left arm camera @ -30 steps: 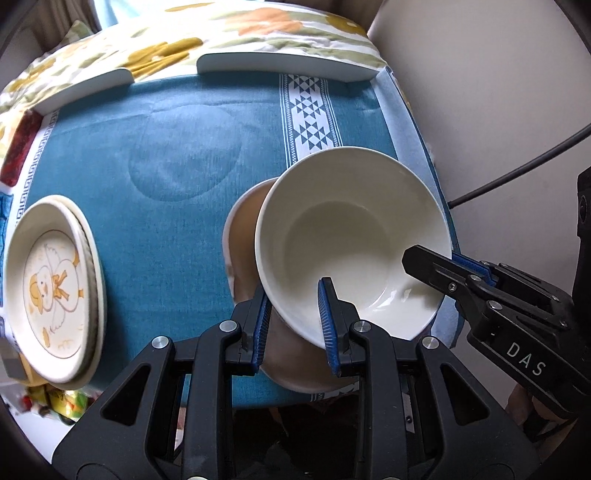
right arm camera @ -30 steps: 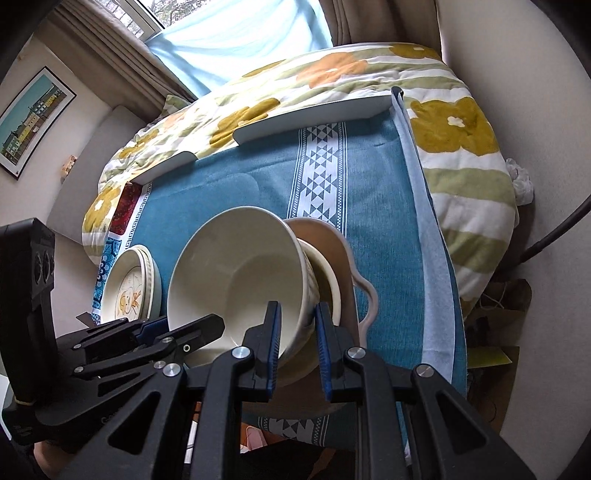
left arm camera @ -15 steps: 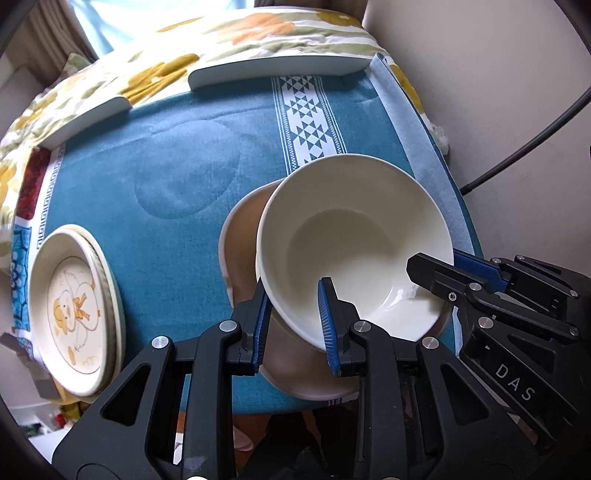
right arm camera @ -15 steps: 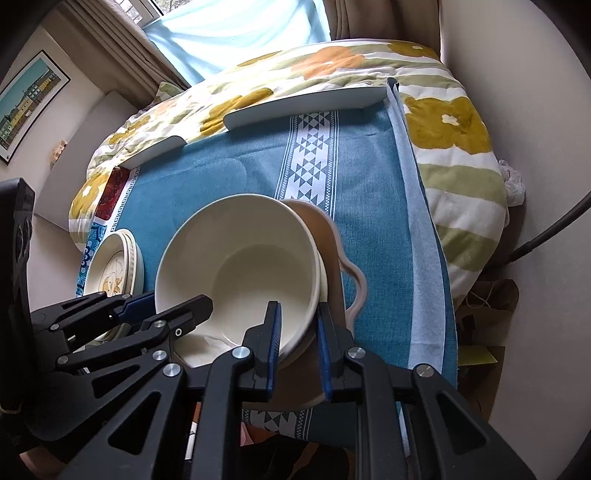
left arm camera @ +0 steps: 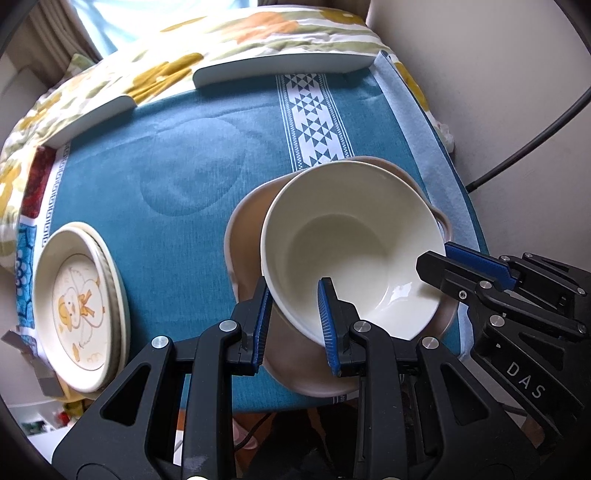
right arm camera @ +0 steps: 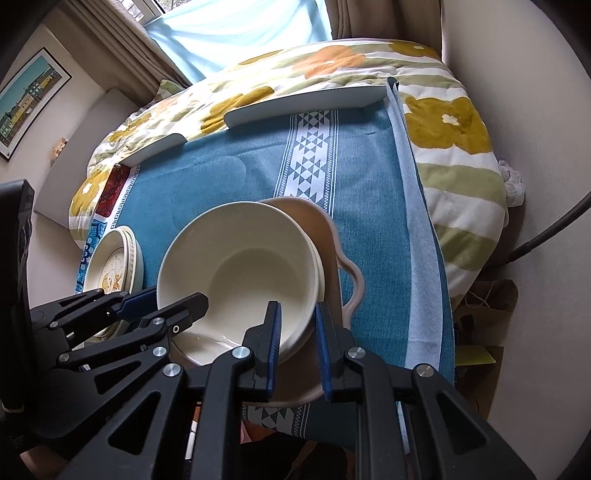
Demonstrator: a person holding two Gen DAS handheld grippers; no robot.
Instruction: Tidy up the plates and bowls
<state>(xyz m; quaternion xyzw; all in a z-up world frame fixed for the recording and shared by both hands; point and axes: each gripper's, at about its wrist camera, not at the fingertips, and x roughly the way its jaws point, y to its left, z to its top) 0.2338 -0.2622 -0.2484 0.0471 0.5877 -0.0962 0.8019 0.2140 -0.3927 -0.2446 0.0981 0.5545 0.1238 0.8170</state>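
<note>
Only legible text: "DAS", white letters on the black body of the right gripper [left arm camera: 476, 273], seen in the left wrist view. Nothing else readable in either view.

Tilted cream bowl [left arm camera: 351, 240] over tan handled dish [left arm camera: 245, 236].

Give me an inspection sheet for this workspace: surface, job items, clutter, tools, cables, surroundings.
Surface: teal cloth with a white patterned band, over a floral blanket.
Job's things: cream bowl, tilted, above a tan handled dish; duck-print plates stacked at the left edge.
Clutter: two white curved boards along the far edge of the cloth.
Tools: left tool shut on the cream bowl's near rim; right tool shut on its opposite rim.
Cables: one black cable along the wall, on the right.
Surroundings: curtained window, framed picture on the wall.
</note>
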